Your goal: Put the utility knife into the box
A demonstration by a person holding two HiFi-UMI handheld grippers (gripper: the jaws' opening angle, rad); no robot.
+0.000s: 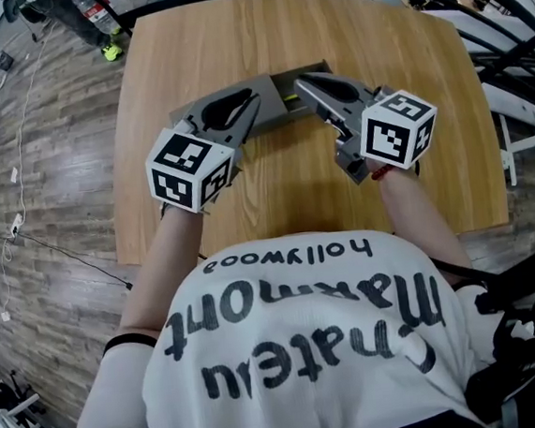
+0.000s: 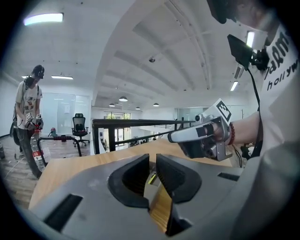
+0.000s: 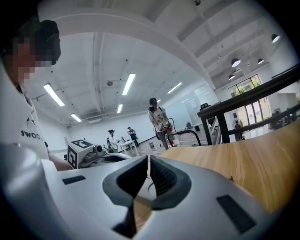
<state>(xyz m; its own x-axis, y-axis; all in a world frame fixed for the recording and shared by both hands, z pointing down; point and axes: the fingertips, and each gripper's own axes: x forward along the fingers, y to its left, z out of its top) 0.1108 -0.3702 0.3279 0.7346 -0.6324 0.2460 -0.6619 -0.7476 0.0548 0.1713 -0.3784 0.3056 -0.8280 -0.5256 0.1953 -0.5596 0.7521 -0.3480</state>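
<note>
While both grippers meet at the gray box [image 1: 272,114] mid-surface [image 1: 278,29], the utility knife [image 1: 286,95] lies inside it, btwn the two tips. On the left gripper [image 2: 152,159], jaws sit a slit apart, w/ the knife's yellow bit showing thru the gap, just beyond. On the right gripper [image 3: 148,159], jaws are closed on a thin pale box edge. Only that yellow bit shows, so the knife's long axis & heading can't be told.
</note>
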